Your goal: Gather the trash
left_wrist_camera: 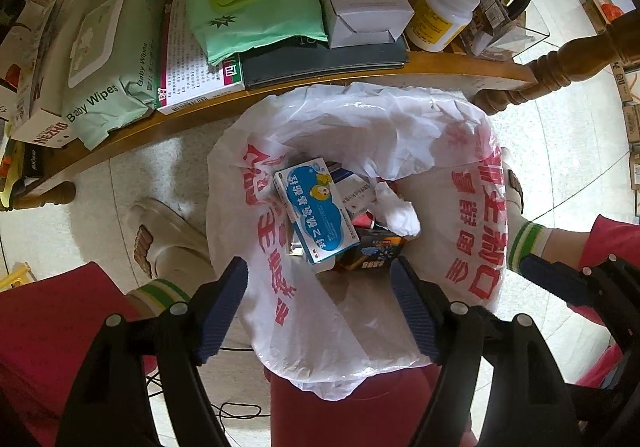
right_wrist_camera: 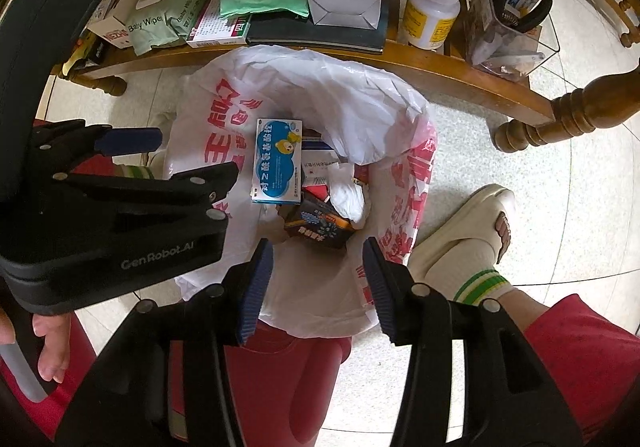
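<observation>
Both views are sharp at the centre, the print on the blue medicine box (left_wrist_camera: 316,209) readable; daylight falls from the right, where the floor tiles (left_wrist_camera: 568,151) burn out to near white; the white plastic bag (right_wrist_camera: 320,87) shows soft glare on its folds, its inside darker; the wooden table (right_wrist_camera: 440,67) casts a dim shadow on the floor beneath its edge; fisheye distortion bends that edge into an arc and stretches the margins; the corners fall to black vignette; no motion blur shows; the near gripper bodies look slightly soft.
</observation>
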Motion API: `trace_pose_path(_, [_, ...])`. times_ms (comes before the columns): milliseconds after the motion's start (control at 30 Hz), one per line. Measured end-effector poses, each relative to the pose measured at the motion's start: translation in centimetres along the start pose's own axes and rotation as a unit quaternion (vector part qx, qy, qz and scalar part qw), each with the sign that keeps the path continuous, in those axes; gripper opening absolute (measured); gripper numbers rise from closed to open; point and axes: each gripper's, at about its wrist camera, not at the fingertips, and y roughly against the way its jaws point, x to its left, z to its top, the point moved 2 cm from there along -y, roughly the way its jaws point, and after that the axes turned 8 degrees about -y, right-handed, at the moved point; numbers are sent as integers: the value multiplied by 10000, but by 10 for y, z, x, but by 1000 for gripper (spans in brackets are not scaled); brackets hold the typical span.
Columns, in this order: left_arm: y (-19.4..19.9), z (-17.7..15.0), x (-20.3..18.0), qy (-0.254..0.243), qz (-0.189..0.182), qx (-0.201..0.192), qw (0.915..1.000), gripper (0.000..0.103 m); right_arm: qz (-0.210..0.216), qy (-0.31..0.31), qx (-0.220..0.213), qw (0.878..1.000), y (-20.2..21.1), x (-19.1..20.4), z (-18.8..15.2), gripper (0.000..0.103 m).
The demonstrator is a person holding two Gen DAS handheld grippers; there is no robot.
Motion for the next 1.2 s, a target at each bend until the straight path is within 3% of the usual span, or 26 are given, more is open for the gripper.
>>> trace_pose_path(233, [11,-4,-4,-63,138,-151,9998,73,-13,-133,-121,9998,10,-5,0,48])
trace_pose_path(367, [31,-10,-2,-4,318,-443,9985,76,-44,-261,-357,9990,28,-9,-5,55])
trace_pose_path(467, [57,-16,-2,52,516,-804,9954,78,-52,-406,-702,9967,53,-12,-8,58])
trace_pose_path(667, [125,-28,-10,220,843,-1672,9821,82,-162,-551,-1868,9807,128,-9,-22,75])
trace_pose_path(867, [210,-46,-15,513,928,-2559,9609,85,-330,-572,-3023,9509,211,-2,-45,85])
trace_pose_path(1000, [266,-64,-16,763,1034,-3191,9390,87,-492,-509,-3766,9237,266,11,-67,94])
trace_pose_path(1200, [339,-102,-28,857,1343,-3970,9039,94,-535,-440,-4575,8865,330,23,-111,96])
